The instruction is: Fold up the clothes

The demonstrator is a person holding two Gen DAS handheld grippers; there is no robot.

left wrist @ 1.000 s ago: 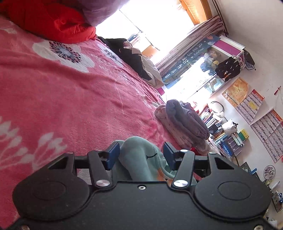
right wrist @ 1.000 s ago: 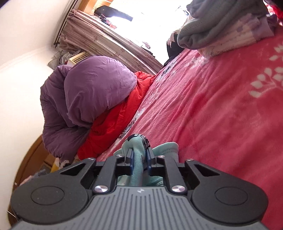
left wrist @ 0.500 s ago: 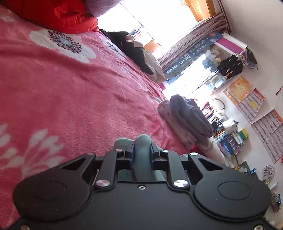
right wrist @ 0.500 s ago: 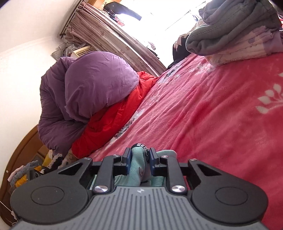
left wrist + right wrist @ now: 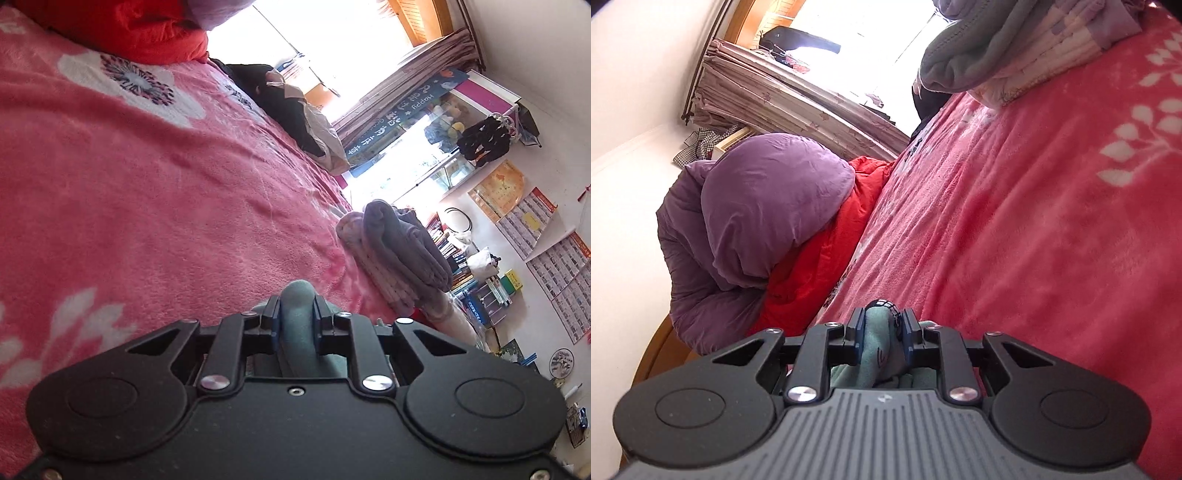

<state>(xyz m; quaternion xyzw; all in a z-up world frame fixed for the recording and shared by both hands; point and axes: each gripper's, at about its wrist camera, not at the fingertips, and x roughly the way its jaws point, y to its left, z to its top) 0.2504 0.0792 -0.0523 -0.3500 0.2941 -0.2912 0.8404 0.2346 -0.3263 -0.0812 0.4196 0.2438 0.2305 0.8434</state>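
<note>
pink blanket [image 5: 155, 206] bare ahead; left gripper [image 5: 295, 317], right gripper [image 5: 882, 328] both pinching teal garment [image 5: 879, 347]

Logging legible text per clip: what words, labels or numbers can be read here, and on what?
"HAPPY": blue banner by the window, seen rotated; its other characters are not legible.
Wall charts, poster, book spines: print too small.
Right wrist view: no text.
</note>
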